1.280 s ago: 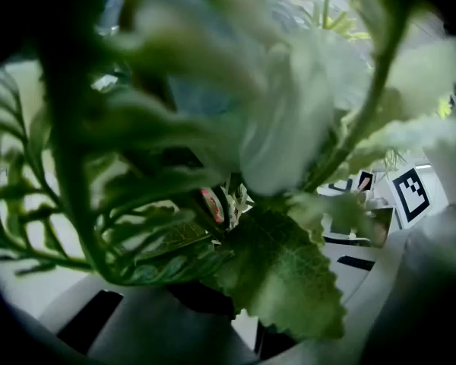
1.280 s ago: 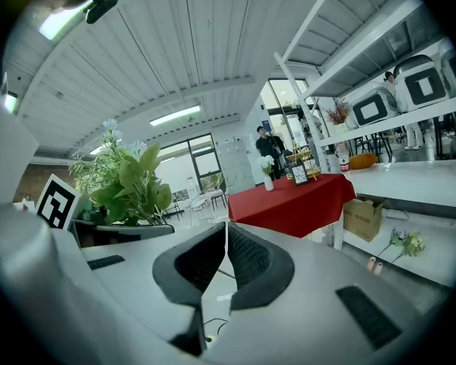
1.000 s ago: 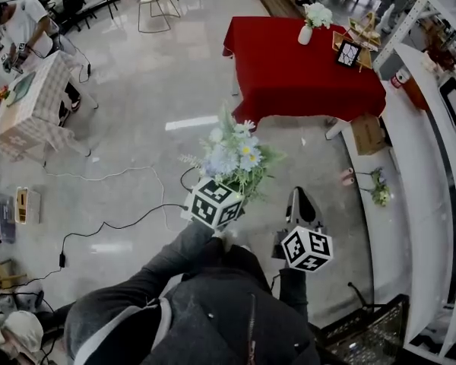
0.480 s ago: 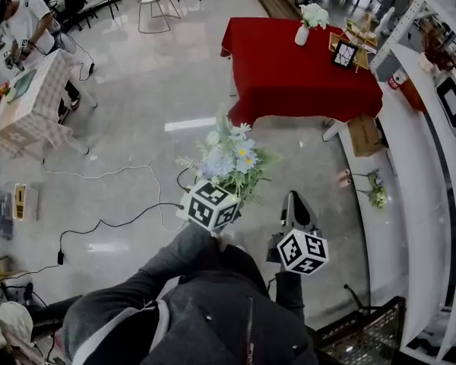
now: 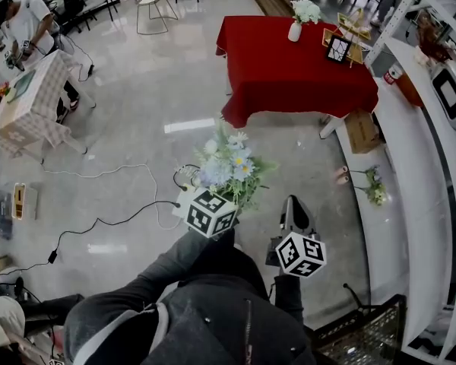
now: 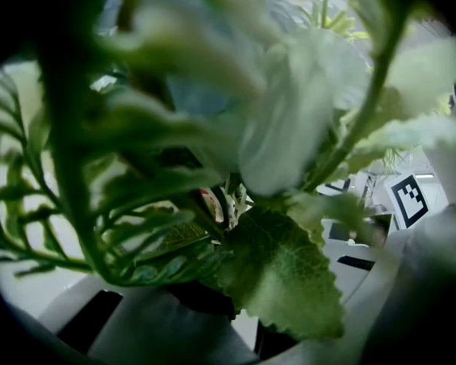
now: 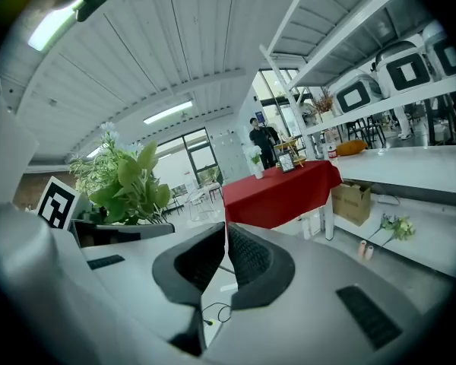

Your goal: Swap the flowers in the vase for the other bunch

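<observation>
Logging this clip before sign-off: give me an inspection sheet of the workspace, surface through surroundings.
Surface: red-clothed table, ahead across the glossy floor.
Job's things: white vase holding white flowers on that table; blue-and-white flower bunch in the left gripper.
Clutter: framed picture on the table; brown cardboard box beside it; loose flowers lying at right.
Grippers: left jaws closed on the bunch; right gripper's jaws together, empty.
Cables: black cable trailing over the floor.
Surroundings: white shelving at right; checked-cloth table and a person at left.

Left gripper (image 6: 229, 315) clamped on the flower bunch (image 6: 289, 120), leaves and white blooms filling the view
</observation>
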Demonstrator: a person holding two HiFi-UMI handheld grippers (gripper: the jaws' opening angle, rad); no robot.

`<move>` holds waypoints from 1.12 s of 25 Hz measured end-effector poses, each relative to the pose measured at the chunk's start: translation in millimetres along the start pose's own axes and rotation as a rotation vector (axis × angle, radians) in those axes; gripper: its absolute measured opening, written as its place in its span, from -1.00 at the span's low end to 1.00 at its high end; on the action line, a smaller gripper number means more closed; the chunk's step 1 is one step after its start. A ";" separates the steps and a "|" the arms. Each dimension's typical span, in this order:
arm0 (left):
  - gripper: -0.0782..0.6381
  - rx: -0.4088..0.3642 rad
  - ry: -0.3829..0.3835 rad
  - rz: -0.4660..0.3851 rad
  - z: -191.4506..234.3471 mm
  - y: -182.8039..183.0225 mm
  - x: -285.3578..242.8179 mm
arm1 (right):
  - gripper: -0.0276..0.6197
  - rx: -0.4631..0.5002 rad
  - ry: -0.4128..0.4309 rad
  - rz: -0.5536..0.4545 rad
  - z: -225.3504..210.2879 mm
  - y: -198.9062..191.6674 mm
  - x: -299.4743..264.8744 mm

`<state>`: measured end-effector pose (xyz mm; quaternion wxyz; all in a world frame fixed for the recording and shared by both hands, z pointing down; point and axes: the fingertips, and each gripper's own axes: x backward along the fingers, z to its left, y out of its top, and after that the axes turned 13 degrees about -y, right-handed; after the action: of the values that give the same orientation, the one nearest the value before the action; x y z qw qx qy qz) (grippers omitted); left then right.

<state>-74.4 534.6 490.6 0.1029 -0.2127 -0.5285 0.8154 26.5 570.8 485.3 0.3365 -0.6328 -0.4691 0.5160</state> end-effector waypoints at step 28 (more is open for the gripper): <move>-0.70 -0.010 -0.037 -0.013 129.4 82.1 -96.9 | -0.86 0.015 0.004 -0.041 2.6 78.2 -168.0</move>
<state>-42.6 356.2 484.7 0.0971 -0.1946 -0.5359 0.8158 38.7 386.5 470.2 0.3526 -0.6218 -0.4773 0.5111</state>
